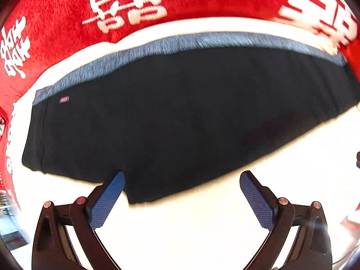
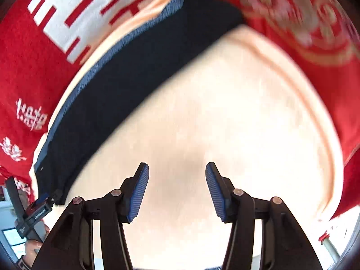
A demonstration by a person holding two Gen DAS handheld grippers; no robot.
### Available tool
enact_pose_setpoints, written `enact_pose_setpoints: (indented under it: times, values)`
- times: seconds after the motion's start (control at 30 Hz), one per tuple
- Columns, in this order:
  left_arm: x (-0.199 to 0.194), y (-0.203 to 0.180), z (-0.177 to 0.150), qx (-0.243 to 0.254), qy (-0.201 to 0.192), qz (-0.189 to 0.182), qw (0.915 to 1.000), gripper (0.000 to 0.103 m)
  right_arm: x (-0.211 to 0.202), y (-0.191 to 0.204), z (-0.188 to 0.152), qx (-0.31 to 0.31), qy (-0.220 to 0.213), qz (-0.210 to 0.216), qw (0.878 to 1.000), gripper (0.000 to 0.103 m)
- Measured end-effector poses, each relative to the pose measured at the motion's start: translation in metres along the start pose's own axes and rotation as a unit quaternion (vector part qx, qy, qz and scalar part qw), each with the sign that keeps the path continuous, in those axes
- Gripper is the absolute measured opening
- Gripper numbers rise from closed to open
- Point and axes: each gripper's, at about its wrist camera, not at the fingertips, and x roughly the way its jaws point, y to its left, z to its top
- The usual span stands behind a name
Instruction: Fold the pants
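The black pants lie flat and folded on a white surface, with a blue-grey waistband along the far edge and a small label near the left end. My left gripper hangs open over the pants' near edge, its blue pads wide apart with nothing pinched between them. In the right wrist view the pants run diagonally across the upper left. My right gripper stands open over bare white surface, apart from the cloth and empty.
A red cloth with white characters surrounds the white surface; it also shows as red cloth in the right wrist view. At the lower left of that view a hand holds the other gripper's body beside the pants' end.
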Motion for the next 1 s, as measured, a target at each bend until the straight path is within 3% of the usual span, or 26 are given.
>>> enact_pose_setpoints:
  times: [0.17, 0.3, 0.43, 0.73, 1.0]
  values:
    - [-0.029, -0.018, -0.039, 0.03, 0.021, -0.005, 0.9993, 0.103, -0.014, 0.007, -0.053, 0.031, 0.029, 0.019, 0.999, 0.057]
    - [-0.059, -0.032, -0.06, 0.061, 0.034, -0.018, 0.9974, 0.103, -0.027, 0.016, -0.071, 0.031, 0.035, 0.023, 0.999, 0.072]
    - [-0.085, -0.044, -0.074, 0.098, 0.031, -0.025, 0.9944, 0.103, -0.04, 0.02, -0.081, 0.042, 0.048, 0.025, 0.998, 0.074]
    - [-0.112, -0.052, -0.056, 0.138, -0.003, -0.038, 0.9897, 0.103, -0.07, 0.038, -0.09, 0.034, 0.049, 0.017, 0.998, 0.078]
    - [-0.139, -0.035, -0.043, 0.134, -0.039, -0.049, 0.9889, 0.103, -0.09, 0.067, -0.1, 0.013, 0.048, 0.015, 0.999, 0.079]
